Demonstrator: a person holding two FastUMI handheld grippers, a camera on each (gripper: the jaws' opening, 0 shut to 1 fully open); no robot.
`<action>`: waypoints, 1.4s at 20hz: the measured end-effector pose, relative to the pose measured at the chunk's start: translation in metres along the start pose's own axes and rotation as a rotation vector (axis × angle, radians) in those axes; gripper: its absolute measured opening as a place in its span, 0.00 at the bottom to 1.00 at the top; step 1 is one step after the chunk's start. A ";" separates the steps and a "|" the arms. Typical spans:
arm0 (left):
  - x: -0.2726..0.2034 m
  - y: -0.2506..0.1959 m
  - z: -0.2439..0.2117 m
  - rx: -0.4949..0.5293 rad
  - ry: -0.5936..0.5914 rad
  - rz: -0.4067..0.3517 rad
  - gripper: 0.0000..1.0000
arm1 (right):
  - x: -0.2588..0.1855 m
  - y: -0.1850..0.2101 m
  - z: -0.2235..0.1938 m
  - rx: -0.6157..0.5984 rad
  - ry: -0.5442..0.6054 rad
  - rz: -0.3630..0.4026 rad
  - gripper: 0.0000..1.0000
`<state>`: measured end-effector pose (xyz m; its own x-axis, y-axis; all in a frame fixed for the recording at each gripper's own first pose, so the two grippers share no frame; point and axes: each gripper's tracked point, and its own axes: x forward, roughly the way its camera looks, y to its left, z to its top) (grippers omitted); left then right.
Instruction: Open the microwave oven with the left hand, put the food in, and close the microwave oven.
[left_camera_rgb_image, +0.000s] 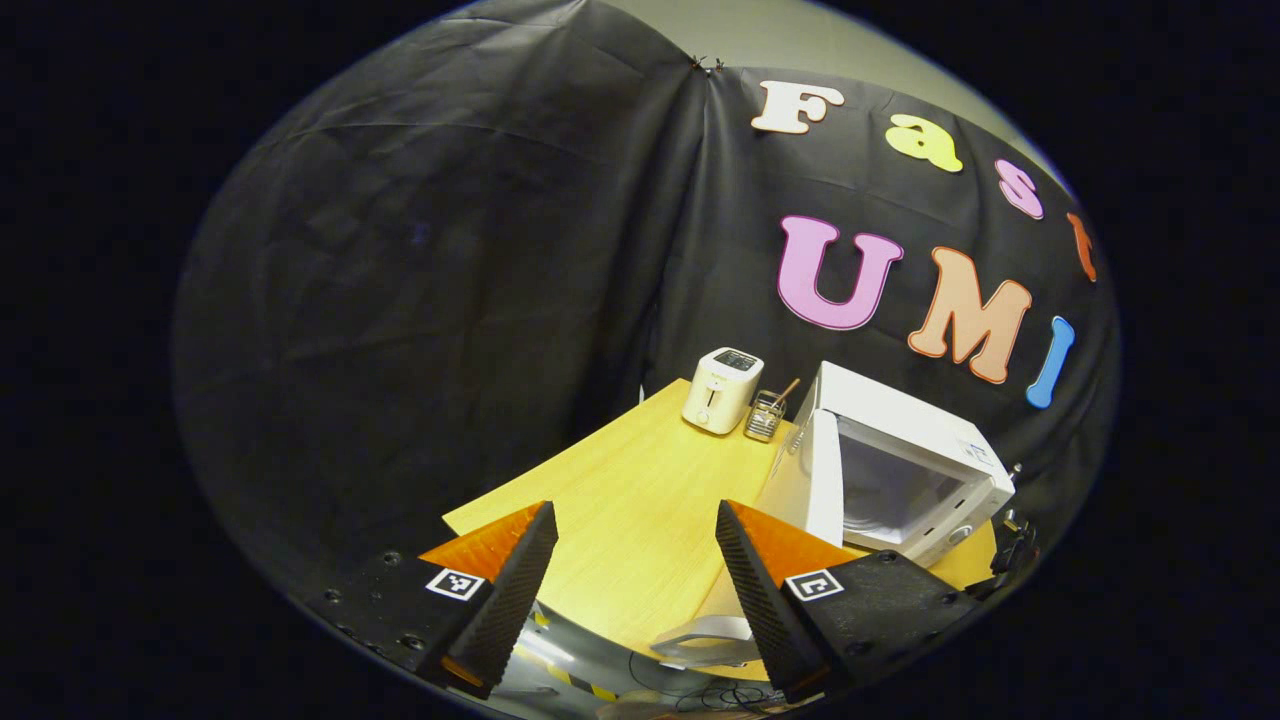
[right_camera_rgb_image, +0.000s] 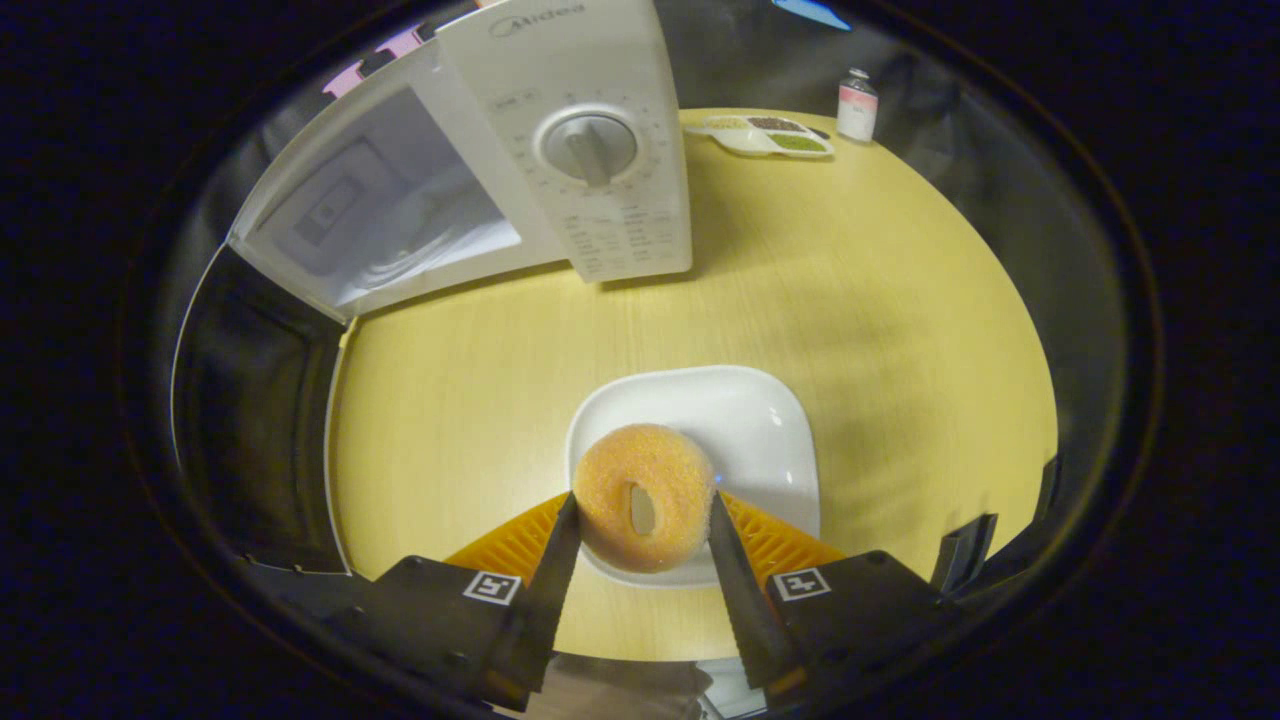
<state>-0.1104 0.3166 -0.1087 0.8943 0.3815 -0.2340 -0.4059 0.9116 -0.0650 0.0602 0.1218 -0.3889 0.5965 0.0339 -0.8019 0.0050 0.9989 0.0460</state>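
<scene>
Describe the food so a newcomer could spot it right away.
On the table, in front of the open microwave, sits a white plate. On it lies the doughnut, between the right gripper jaws: a sugared ring, the one round orange thing there.

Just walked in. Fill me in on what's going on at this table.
A person is working two handheld grippers at a wooden table. The microwave door is already open. The right gripper has its jaws on either side of a sugared doughnut sitting on a white plate; whether they press on it is unclear. The left gripper hangs open and empty above the table. The doughnut is not yet in the microwave.
</scene>
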 end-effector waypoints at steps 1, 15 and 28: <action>0.002 -0.002 0.000 0.006 0.005 -0.006 0.94 | -0.004 0.009 -0.001 -0.008 -0.012 0.013 0.71; 0.015 -0.007 -0.027 -0.020 0.095 -0.055 0.94 | -0.039 0.205 0.049 0.194 -0.201 0.432 0.70; 0.015 0.011 -0.044 0.021 0.154 -0.022 0.94 | 0.012 0.226 0.161 0.363 -0.511 0.240 0.70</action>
<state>-0.1095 0.3254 -0.1553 0.8627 0.3347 -0.3790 -0.3810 0.9231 -0.0523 0.1975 0.3432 -0.2927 0.9194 0.1458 -0.3653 0.0406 0.8886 0.4569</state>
